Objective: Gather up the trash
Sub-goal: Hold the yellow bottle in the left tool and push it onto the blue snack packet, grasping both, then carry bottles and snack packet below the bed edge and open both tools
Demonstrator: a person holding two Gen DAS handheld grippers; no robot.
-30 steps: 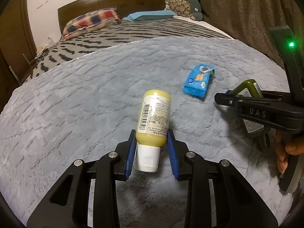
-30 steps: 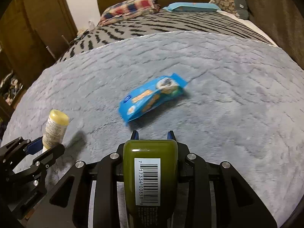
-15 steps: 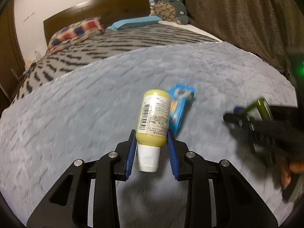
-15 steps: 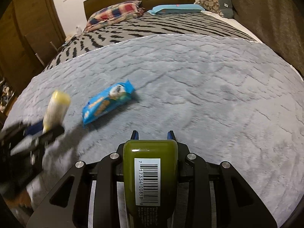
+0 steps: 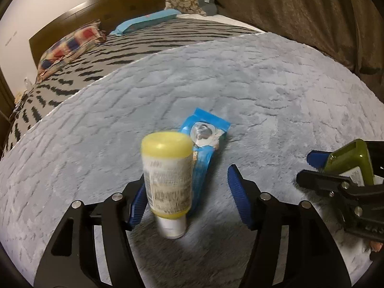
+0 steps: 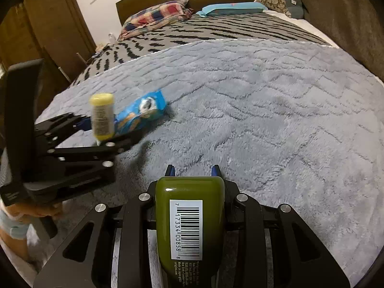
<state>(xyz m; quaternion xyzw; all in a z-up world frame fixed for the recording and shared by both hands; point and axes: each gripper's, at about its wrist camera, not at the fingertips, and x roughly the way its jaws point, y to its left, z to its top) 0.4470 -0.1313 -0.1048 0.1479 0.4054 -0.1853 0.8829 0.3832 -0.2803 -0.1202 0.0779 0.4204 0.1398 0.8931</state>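
left gripper (image 5: pixel 187 192): jaws have just opened wide, yellow bottle (image 5: pixel 168 175) loose between them, dropping beside blue wrapper (image 5: pixel 204 139) on grey blanket (image 5: pixel 276 91) | right gripper (image 6: pixel 193 168): clamped on green bottle (image 6: pixel 189 218) | trash being piled together

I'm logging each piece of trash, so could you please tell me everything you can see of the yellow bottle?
The yellow bottle is a small plastic-looking one with a rounded yellow base end, a white printed label with a barcode and a white cap. It stands inverted, cap down, between the fingers of the left tool, whose jaws have just been opening. It leans against the left pad; the right pad stands clear. It is blurred. The blue wrapper lies just behind it on the grey blanket.
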